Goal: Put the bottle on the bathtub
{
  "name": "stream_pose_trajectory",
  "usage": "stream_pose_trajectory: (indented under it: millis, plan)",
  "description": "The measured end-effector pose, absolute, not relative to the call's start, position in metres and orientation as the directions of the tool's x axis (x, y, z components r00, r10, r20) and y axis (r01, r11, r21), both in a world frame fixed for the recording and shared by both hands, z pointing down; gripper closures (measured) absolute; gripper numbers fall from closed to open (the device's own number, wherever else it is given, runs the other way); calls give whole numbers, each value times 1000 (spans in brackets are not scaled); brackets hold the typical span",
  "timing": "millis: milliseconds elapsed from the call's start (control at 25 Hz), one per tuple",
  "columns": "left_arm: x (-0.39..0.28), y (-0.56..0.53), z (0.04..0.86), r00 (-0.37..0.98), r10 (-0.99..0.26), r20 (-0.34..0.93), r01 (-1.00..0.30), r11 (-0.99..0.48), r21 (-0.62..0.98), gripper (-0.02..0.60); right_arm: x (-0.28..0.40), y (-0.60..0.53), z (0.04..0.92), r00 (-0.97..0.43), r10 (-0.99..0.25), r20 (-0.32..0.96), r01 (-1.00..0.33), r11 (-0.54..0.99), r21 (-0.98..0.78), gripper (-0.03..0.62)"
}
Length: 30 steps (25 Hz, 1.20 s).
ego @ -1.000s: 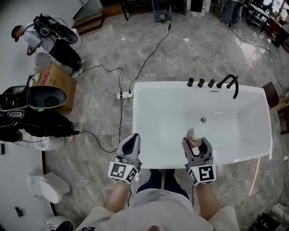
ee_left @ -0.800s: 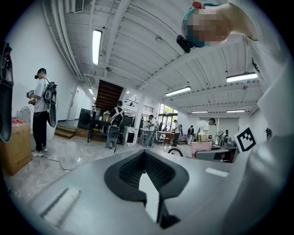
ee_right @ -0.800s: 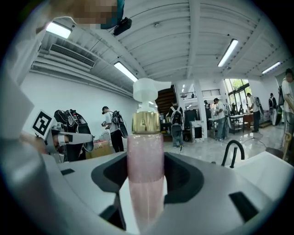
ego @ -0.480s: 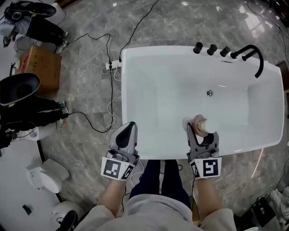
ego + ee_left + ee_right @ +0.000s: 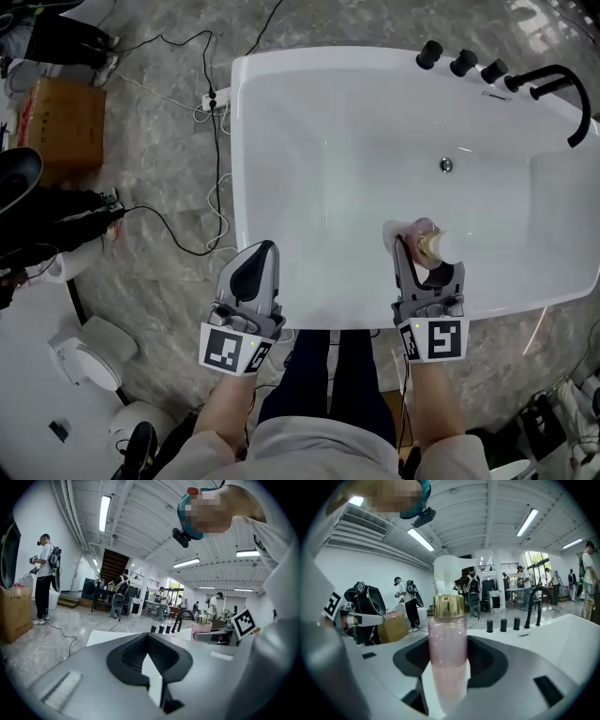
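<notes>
White bathtub (image 5: 246, 187) on grey marble floor (image 5: 169, 197), black faucet (image 5: 574, 94) at its far right corner. Left gripper (image 5: 260, 255) by the near left corner, jaws pressed together, nothing between. Right gripper (image 5: 427, 258) over the near rim, pinching a pink bottle (image 5: 429, 242), gold cap up, above the basin.

One bottle (image 5: 429, 242), one bathtub (image 5: 281, 70) (one faucet (image 5: 529, 611))

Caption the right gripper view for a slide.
Right gripper holds an upright pink, gold-capped bottle between its jaws over the white bathtub.
</notes>
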<state>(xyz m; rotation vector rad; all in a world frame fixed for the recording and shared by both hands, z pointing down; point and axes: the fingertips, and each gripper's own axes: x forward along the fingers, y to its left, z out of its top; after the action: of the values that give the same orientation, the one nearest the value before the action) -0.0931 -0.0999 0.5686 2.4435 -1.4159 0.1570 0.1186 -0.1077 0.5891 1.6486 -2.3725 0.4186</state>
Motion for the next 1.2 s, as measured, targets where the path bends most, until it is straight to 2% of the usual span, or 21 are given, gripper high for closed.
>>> stream_pose_trajectory:
  millis: [800,1200]
  plan:
    - [-97,-110,605,525,-796,301,-850,-468,244,584,113,-177,626,-311,-883,351,-950,298,-93,370]
    - [-101,-120,618,500,-804,322,-865,-446,231,584,135,-270,630,-276,-919,281,-961,271,-58,370]
